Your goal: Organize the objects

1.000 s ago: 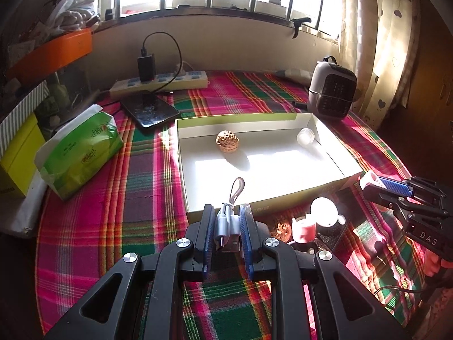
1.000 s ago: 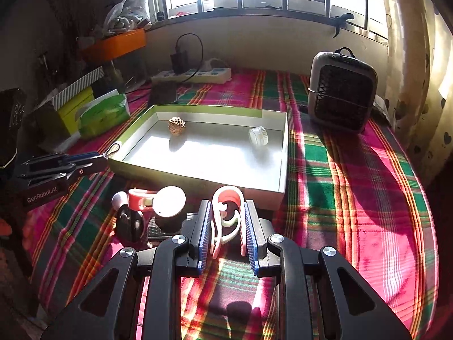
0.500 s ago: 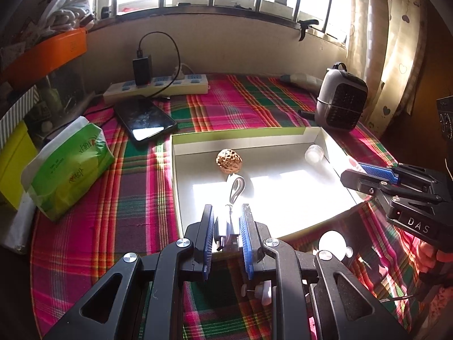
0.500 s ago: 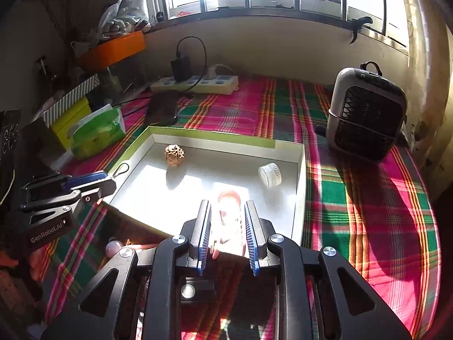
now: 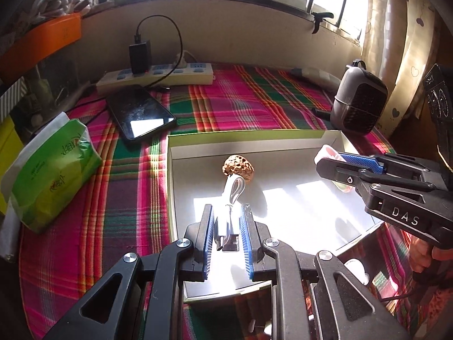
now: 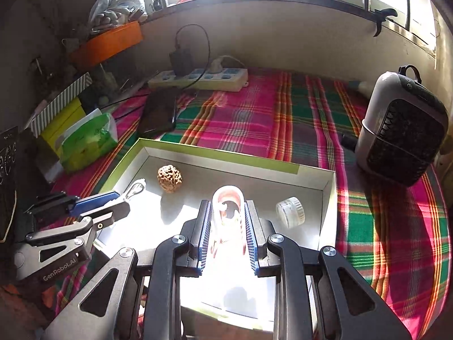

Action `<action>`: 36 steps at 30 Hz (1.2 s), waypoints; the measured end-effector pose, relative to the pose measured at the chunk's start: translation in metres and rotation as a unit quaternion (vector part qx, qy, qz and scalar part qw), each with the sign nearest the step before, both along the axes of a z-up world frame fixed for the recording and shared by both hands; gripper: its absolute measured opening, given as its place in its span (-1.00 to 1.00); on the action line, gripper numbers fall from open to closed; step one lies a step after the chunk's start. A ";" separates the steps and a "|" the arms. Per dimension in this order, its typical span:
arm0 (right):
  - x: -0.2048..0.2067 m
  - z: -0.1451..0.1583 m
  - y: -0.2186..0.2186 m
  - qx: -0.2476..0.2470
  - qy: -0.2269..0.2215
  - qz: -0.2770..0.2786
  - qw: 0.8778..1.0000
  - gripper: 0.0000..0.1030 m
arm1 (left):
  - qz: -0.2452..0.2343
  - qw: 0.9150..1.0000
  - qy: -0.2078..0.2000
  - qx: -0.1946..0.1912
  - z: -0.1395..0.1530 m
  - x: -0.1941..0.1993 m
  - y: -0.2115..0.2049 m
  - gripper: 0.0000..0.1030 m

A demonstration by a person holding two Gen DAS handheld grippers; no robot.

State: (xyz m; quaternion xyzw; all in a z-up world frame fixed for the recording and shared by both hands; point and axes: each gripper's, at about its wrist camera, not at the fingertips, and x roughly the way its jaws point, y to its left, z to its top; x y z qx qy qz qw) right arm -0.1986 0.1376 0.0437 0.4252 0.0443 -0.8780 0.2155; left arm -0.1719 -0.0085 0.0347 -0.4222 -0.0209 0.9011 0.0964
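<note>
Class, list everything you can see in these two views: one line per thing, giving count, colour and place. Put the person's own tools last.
box: one, white, green rim, centre of tablecloth
walnut: one, brown, inside box
small jar: one, clear, inside box
tablecloth: one, pink-green plaid
phone: one, black, behind box
power strip: one, white, by wall
tissue pack: one, green, left
fan: one, grey-black, right
USB cable: one, white, in left tongs
clip: one, pink-white, in right tongs
</note>
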 end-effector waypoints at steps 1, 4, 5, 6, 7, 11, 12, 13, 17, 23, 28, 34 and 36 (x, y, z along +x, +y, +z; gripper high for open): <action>-0.004 -0.002 -0.002 0.002 -0.004 0.002 1.000 -0.53 | 0.001 1.000 0.000 -0.001 -0.001 -0.002 0.000 -0.68; -0.013 -0.007 -0.010 0.007 -0.012 0.008 1.000 -0.53 | 0.003 1.000 -0.010 -0.001 -0.005 -0.009 0.000 -0.68; -0.016 -0.009 -0.012 0.008 -0.016 0.009 1.000 -0.53 | 0.005 1.000 -0.012 0.000 -0.006 -0.010 0.000 -0.68; -0.019 -0.011 -0.014 0.008 -0.018 0.010 1.000 -0.53 | 0.004 1.000 -0.012 0.000 -0.007 -0.011 -0.001 -0.68; -0.022 -0.013 -0.016 0.010 -0.021 0.012 1.000 -0.53 | 0.005 1.000 -0.011 -0.001 -0.007 -0.012 -0.001 -0.68; -0.032 -0.022 -0.021 0.011 -0.035 0.012 0.999 -0.53 | 0.005 1.000 -0.015 -0.002 -0.010 -0.017 -0.001 -0.68; -0.033 -0.022 -0.022 0.010 -0.037 0.012 0.999 -0.53 | 0.004 1.000 -0.015 -0.003 -0.010 -0.018 -0.001 -0.68; -0.034 -0.023 -0.022 0.008 -0.038 0.012 0.999 -0.53 | 0.003 1.000 -0.016 -0.003 -0.010 -0.018 0.000 -0.68; -0.037 -0.025 -0.025 0.010 -0.041 0.014 0.999 -0.53 | 0.003 1.000 -0.017 -0.003 -0.011 -0.021 0.001 -0.68; -0.040 -0.028 -0.027 0.015 -0.046 0.014 0.999 -0.53 | 0.002 1.000 -0.020 -0.002 -0.013 -0.023 0.003 -0.68; -0.041 -0.030 -0.029 0.019 -0.049 0.015 0.999 -0.52 | 0.001 1.000 -0.020 -0.005 -0.014 -0.023 0.003 -0.68; -0.040 -0.031 -0.029 0.023 -0.049 0.014 0.998 -0.52 | 0.002 1.000 -0.020 -0.011 -0.014 -0.024 0.005 -0.68; -0.040 -0.031 -0.030 0.025 -0.049 0.012 0.998 -0.52 | 0.002 1.000 -0.021 -0.012 -0.014 -0.024 0.005 -0.68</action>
